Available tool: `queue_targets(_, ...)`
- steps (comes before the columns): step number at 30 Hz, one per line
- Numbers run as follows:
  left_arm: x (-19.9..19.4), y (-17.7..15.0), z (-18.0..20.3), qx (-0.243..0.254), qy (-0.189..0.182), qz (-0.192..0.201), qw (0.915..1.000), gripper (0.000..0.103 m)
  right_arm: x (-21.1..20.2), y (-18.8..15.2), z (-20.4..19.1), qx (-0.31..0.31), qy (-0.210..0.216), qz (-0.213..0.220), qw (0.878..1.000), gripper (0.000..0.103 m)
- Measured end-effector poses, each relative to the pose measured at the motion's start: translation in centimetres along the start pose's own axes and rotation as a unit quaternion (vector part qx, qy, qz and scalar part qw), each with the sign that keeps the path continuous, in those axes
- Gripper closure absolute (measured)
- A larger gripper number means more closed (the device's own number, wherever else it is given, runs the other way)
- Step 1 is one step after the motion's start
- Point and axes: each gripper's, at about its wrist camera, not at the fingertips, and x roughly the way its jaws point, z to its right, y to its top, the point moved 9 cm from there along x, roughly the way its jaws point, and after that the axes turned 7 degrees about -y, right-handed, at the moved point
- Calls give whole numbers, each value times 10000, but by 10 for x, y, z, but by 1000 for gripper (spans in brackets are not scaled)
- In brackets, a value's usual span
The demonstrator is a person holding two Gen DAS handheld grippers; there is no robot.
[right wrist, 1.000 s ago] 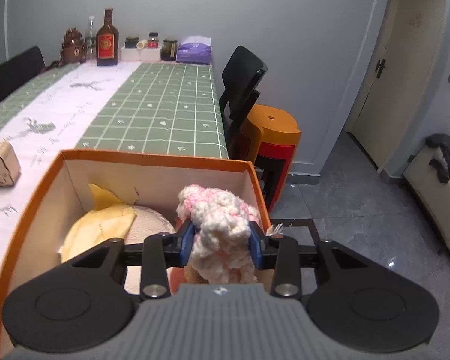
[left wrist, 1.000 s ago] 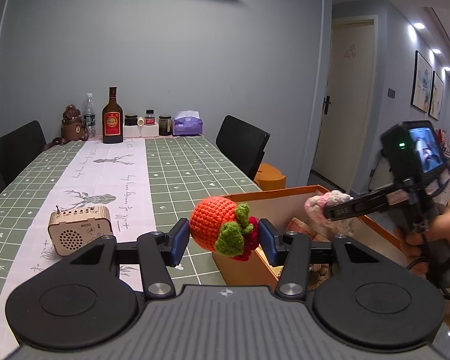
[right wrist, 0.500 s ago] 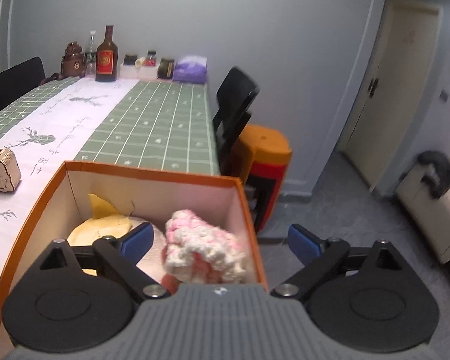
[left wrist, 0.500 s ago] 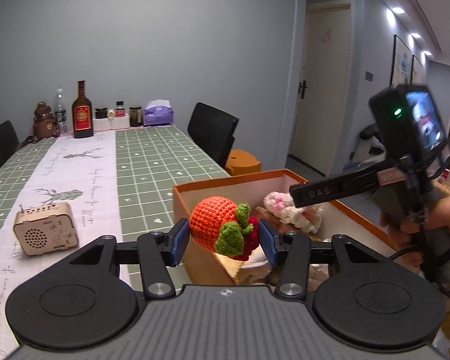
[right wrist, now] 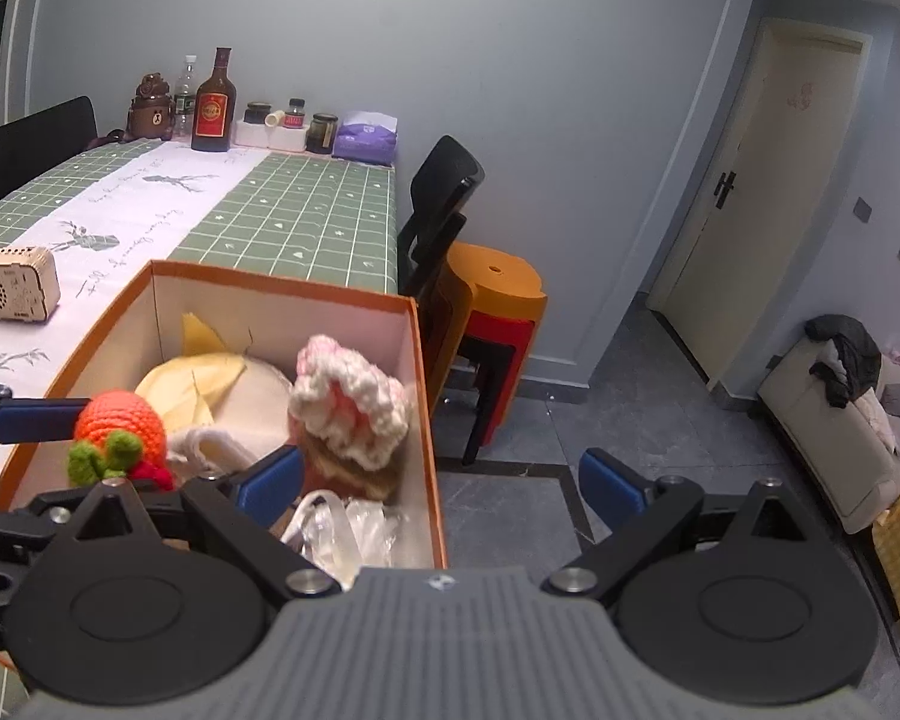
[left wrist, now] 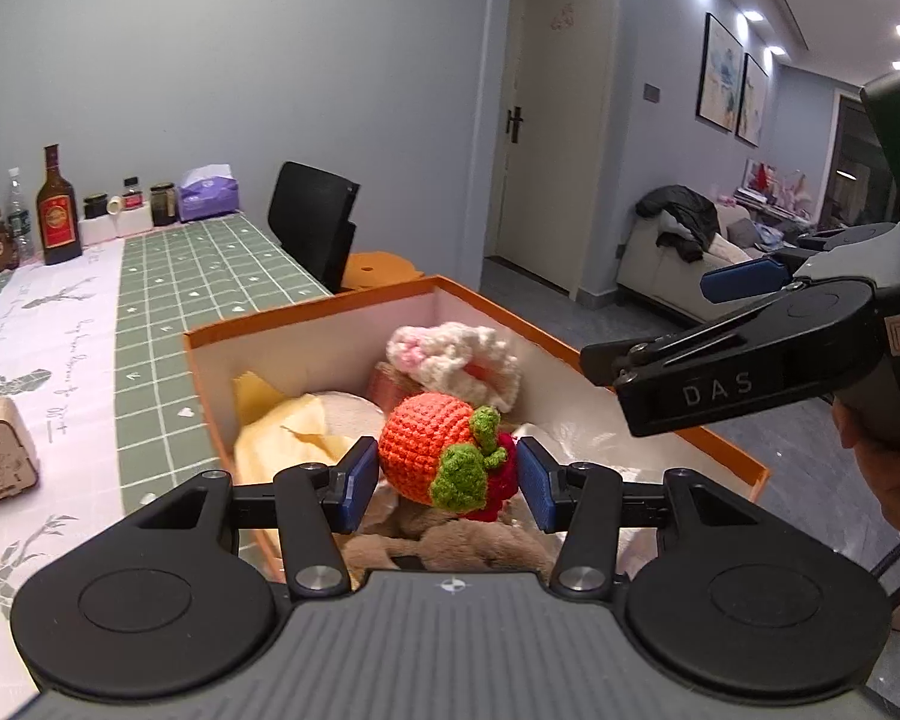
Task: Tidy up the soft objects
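The crocheted orange fruit (left wrist: pixel 435 447), with green leaves and a red part at its side, sits between the two blue pads of the left gripper (left wrist: pixel 447 471), which is clenched on it across the widest part of the round body. In the left wrist view the fruit hangs above the open orange box (left wrist: pixel 306 318), near the middle of the picture. It is yarn with a soft filling, so it looks very light, and it will give under the pads rather than slip; the rough knit gives good friction. The best place to take it is the orange body, as now, not the leaves, which are small and would probably bend.

Inside the box, at about 12 o'clock from the fruit, the pink and white crocheted piece (right wrist: pixel 348 399) lies on top of other soft things. A yellow cloth (left wrist: pixel 282 426) lies at 9 o'clock, and clear plastic (right wrist: pixel 336 525) is near the front wall in the right wrist view.

The right gripper (right wrist: pixel 444 483) has its jaws spread wide, with nothing between them; it stands over the right rim of the box.

The box stands on a table with a green checked cloth (right wrist: pixel 294 210); a small wooden radio (right wrist: pixel 15 291) is at 9 o'clock, well apart.
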Motion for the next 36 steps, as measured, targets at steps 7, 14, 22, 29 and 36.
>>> queue_targets(7,10,-4,21,327,-69,-17,9994,23,-1,-12,14,403,93,-175,9990,7)
queue_targets(14,2,1,25,491,158,129,9986,9,-14,-17,24,581,1,-116,9982,7)
queue_targets(22,-16,3,25,722,492,246,9959,4,-37,-22,25,846,-1,-37,9964,7)
queue_targets(29,-61,13,-7,309,989,865,9908,4,-66,-23,8,1183,55,209,9927,5)
queue_targets(36,-109,10,-48,64,1611,1180,9798,4,-91,-14,-36,744,-248,801,9937,3)
